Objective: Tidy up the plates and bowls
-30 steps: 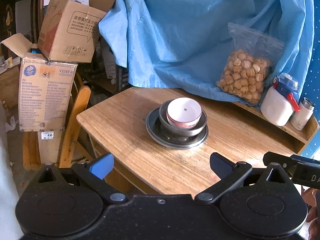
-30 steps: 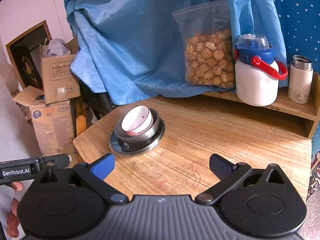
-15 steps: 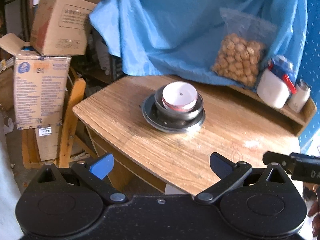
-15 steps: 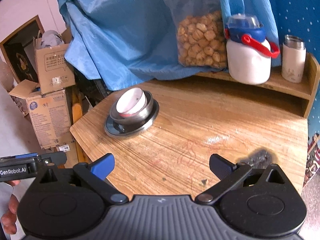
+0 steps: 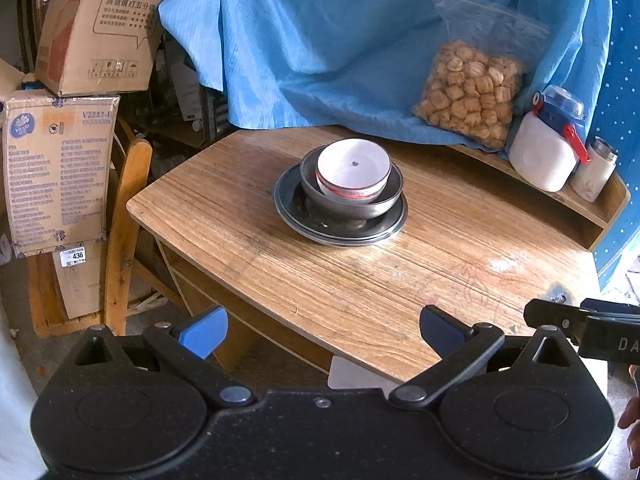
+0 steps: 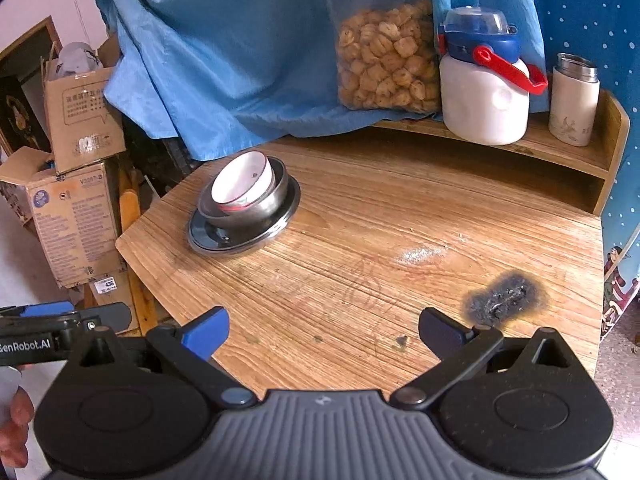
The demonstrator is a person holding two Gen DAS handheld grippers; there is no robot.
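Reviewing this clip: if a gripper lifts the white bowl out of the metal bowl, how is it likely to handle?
The white bowl looks like glazed ceramic, so probably stiff, slick and chippable. It sits tilted inside the metal bowl, so it may rock or slide when nudged. Its thin rim suits a pinch, though grip could slip.

On the wooden table, a white bowl sits inside a metal bowl on a dark plate, well beyond the left gripper, whose fingers are wide apart and hold nothing.
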